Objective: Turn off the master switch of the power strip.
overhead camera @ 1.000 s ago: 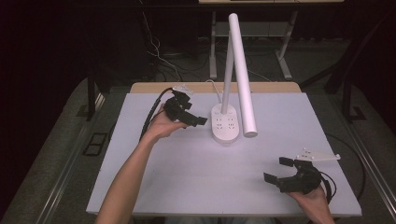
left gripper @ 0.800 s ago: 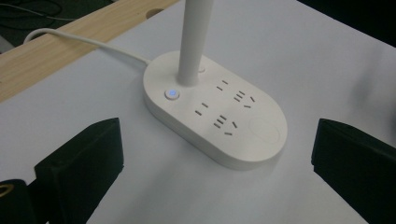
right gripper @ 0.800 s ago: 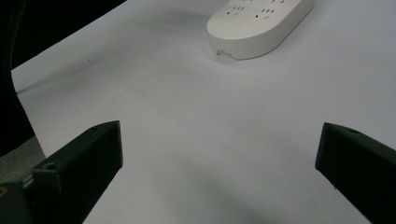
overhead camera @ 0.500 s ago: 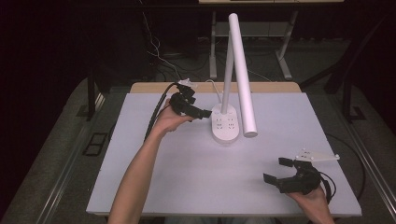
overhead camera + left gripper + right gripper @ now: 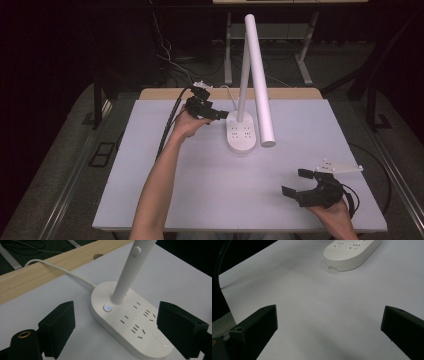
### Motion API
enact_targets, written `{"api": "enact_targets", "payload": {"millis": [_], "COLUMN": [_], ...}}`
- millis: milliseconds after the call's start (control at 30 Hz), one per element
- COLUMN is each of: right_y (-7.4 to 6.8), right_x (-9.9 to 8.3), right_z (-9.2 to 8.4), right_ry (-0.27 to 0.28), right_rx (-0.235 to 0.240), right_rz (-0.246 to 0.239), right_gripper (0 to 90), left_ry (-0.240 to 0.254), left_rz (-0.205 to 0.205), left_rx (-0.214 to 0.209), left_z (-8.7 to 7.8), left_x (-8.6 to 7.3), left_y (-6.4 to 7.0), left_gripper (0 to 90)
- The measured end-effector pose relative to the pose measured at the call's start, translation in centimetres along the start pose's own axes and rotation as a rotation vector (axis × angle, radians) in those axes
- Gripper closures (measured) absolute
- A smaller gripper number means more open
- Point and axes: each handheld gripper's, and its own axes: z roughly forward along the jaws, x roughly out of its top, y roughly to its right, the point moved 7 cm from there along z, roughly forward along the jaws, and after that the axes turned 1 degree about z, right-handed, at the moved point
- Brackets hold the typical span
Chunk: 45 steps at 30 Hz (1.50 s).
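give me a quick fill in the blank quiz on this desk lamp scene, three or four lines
1. The small round button on the lamp base glows ____.
2. The lamp's cord is coloured ____.
3. The gripper nearest the lamp base is the ____ gripper.
4. The right gripper hovers with its jaws ____.

Missing words: blue; white; left; open

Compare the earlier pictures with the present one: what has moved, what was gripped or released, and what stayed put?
The left gripper has moved right across the table to the lamp base. Its jaws have just been closing a little but are open, the base ahead between them, nothing gripped. The right gripper, open near the table's front right, the lamp and its white cord stayed as they were.
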Motion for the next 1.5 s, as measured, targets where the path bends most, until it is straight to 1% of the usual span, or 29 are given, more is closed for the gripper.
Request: {"api": "enact_targets", "payload": {"millis": [67, 100, 167, 200, 233, 267, 300, 400, 500, 533, 567, 600, 667, 700, 733, 800, 833, 867, 900, 933, 1000, 1100, 1167, 1200, 1400, 1500], "right_y": [0.0, 0.0, 0.0, 0.0, -0.1, 0.0, 0.0, 0.0, 0.0, 0.0, 0.0, 0.0, 0.1, 0.1, 0.1, 0.0, 0.0, 0.0, 0.1, 0.1, 0.1, 0.1, 0.1, 0.1, 0.1, 0.1], "right_x": [0.0, 0.0, 0.0, 0.0, 0.0, 0.0, 0.0, 0.0, 0.0, 0.0, 0.0, 0.0, 0.0, 0.0, 0.0, 0.0, 0.0, 0.0, 0.0, 0.0, 0.0, 0.1, 0.1, 0.1, 0.1, 0.1], "right_z": [0.0, 0.0, 0.0, 0.0, -0.1, -0.1, -0.1, -0.1, -0.1, 0.0, 0.0, 0.1, 0.1, 0.1, 0.0, 0.0, 0.0, 0.0, 0.0, 0.0, 0.0, 0.0, 0.0, 0.0, 0.0, 0.0], "right_ry": [-0.001, -0.001, -0.002, -0.002, -0.004, -0.003, -0.002, 0.001, -0.003, -0.002, -0.002, -0.002, -0.002, -0.002, -0.003, -0.005, -0.005, -0.005, -0.004, -0.003, -0.003, -0.005, -0.008, -0.007, -0.002, -0.003], "right_rx": [0.001, 0.003, 0.003, 0.003, 0.003, 0.003, 0.003, 0.003, 0.004, 0.002, 0.002, 0.001, 0.001, 0.001, 0.002, 0.001, 0.001, 0.002, 0.002, 0.002, 0.002, 0.001, 0.002, 0.003, 0.004, 0.004], "right_rz": [0.007, 0.009, 0.009, 0.009, 0.008, 0.009, 0.010, 0.006, 0.009, 0.001, 0.001, -0.005, -0.008, -0.005, -0.002, 0.002, 0.002, 0.004, 0.004, 0.002, 0.000, -0.006, 0.002, 0.001, 0.004, 0.005], "right_gripper": [0.0, 0.0, 0.0, 0.0, 0.0, 0.0, 0.0, 0.0, 0.0, 0.0, 0.0, 0.0, 0.0, 0.0, 0.0, 0.0, 0.0, 0.0, 0.0, 0.0, 0.0, 0.0, 0.0, 0.0, 0.0, 0.0], "left_ry": [0.013, 0.013, 0.026, 0.043, 0.042, 0.048, 0.060, 0.067, 0.088, 0.086, 0.086, 0.087, 0.091, 0.090, 0.090, 0.092, 0.092, 0.089, 0.081, 0.079, 0.079, 0.067, 0.075, 0.072, 0.067, 0.064], "left_rz": [-0.034, -0.034, -0.057, -0.085, -0.086, -0.100, -0.123, -0.125, -0.125, -0.118, -0.114, -0.113, -0.106, -0.105, -0.104, -0.105, -0.107, -0.107, -0.104, -0.117, -0.124, -0.123, -0.142, -0.138, -0.148, -0.164], "left_rx": [-0.005, -0.005, -0.006, -0.007, -0.013, -0.019, -0.026, -0.024, -0.017, -0.018, -0.013, -0.009, -0.015, -0.014, -0.014, -0.021, -0.024, -0.030, -0.036, -0.044, -0.048, -0.050, -0.051, -0.055, -0.054, -0.047], "left_z": [0.3, 0.3, 0.6, 0.8, 0.9, 1.0, 1.4, 1.6, 1.8, 1.9, 2.0, 2.1, 2.4, 2.5, 2.6, 2.8, 3.0, 3.1, 3.2, 3.5, 3.6, 3.9, 4.2, 4.2, 5.0, 5.4], "left_x": [0.1, 0.1, 0.1, 0.2, 0.1, 0.1, 0.0, 0.0, 0.1, 0.1, 0.0, 0.0, -0.1, -0.1, -0.1, -0.2, -0.2, -0.3, -0.4, -0.5, -0.6, -0.8, -0.8, -0.8, -1.1, -1.3], "left_y": [-0.3, -0.3, -0.4, -0.4, -0.5, -0.6, -0.6, -0.6, -0.6, -0.6, -0.6, -0.6, -0.6, -0.7, -0.7, -0.6, -0.6, -0.6, -0.6, -0.6, -0.6, -0.8, -0.8, -0.8, -0.9, -1.0], "left_gripper": [15.3, 15.7, 16.5, 16.5, 17.9, 18.5, 19.1, 23.1, 30.0, 32.4, 32.4, 36.9, 41.3, 41.3, 45.7, 50.0, 50.0, 54.8, 56.6, 59.0, 63.3, 70.0, 71.7, 72.7, 78.1, 83.1]}}
